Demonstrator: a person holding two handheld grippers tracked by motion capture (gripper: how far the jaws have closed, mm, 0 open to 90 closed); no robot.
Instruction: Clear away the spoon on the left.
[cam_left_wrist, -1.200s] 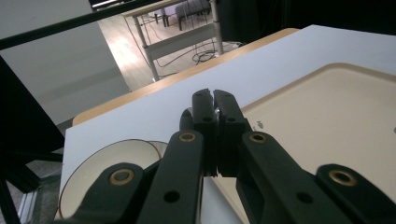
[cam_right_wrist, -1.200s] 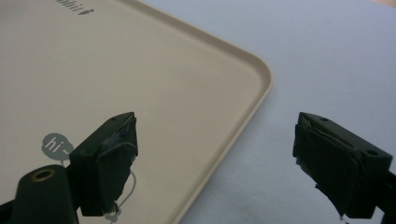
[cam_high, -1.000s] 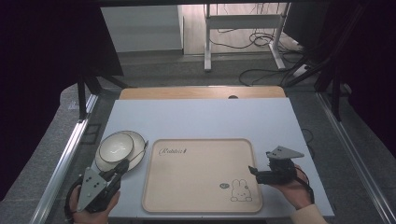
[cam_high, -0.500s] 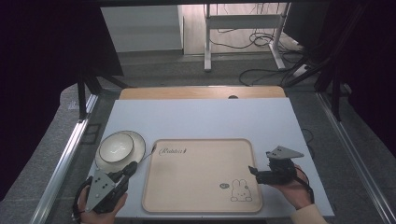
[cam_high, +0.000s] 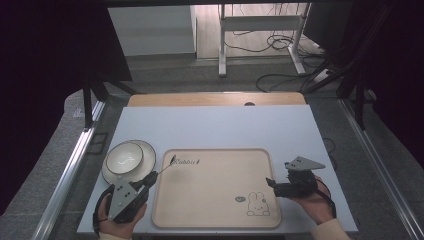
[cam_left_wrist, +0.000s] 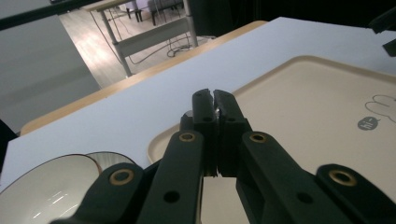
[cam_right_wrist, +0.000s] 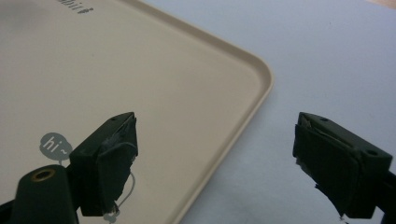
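High view: left tool (cam_high: 159, 171) at the counter's (cam_high: 220, 125) near-left corner, pinching a thin spoon (cam_high: 167, 162) over the tray's (cam_high: 210, 210) left edge; left tool view shows jaws pressed together on something shiny; bowl (cam_high: 124, 159) sits on plate (cam_high: 145, 155) beside; right tool (cam_right_wrist: 215, 154) spread, straddling the tray's right edge.

"Rabbit" printed on tray (cam_high: 215, 220), "hi" speech bubble by rabbit drawing (cam_high: 258, 206)
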